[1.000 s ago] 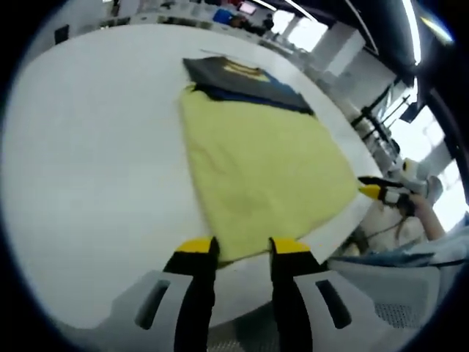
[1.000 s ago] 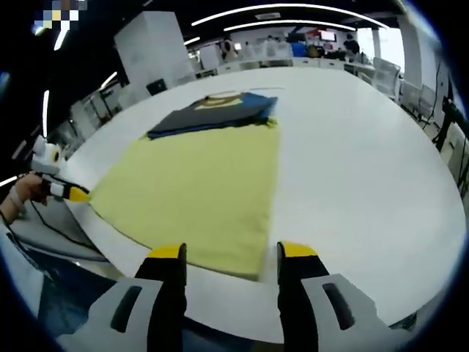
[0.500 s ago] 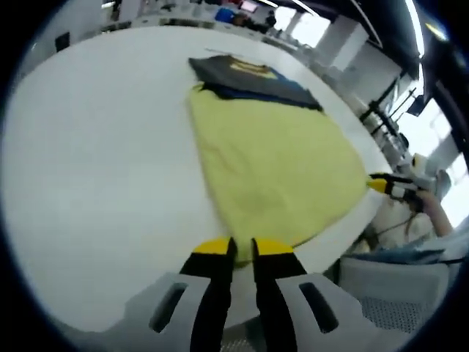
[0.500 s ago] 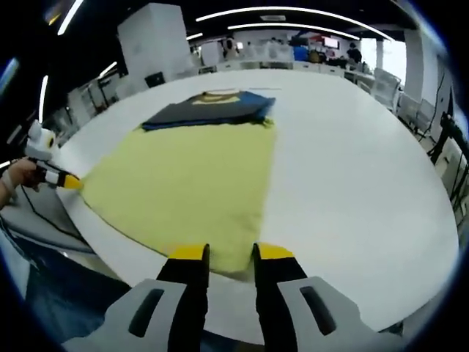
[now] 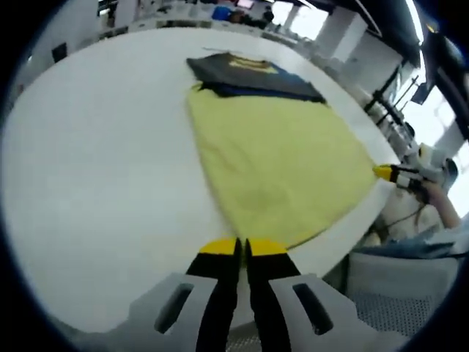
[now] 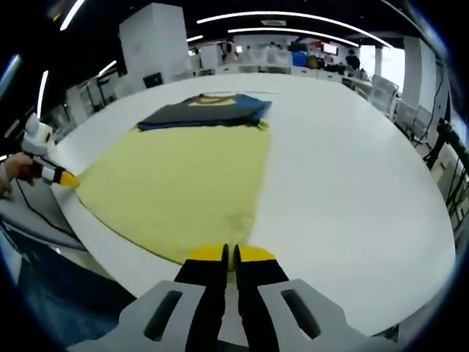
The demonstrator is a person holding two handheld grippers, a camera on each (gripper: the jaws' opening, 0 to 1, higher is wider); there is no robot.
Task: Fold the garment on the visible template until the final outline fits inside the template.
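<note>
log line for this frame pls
left gripper: shut on yellow garment corner | right gripper: shut on other corner | dark garment: beyond, untouched

Bare white table point(image 5: 95, 161) is lying open toward 9 o'clock of the yellow garment point(image 5: 282, 165) in the left gripper view, and toward 3 o'clock of it in the right gripper view. A dark folded garment point(image 6: 205, 110) is blocking the far end at 12 o'clock, touching the yellow one.
</note>
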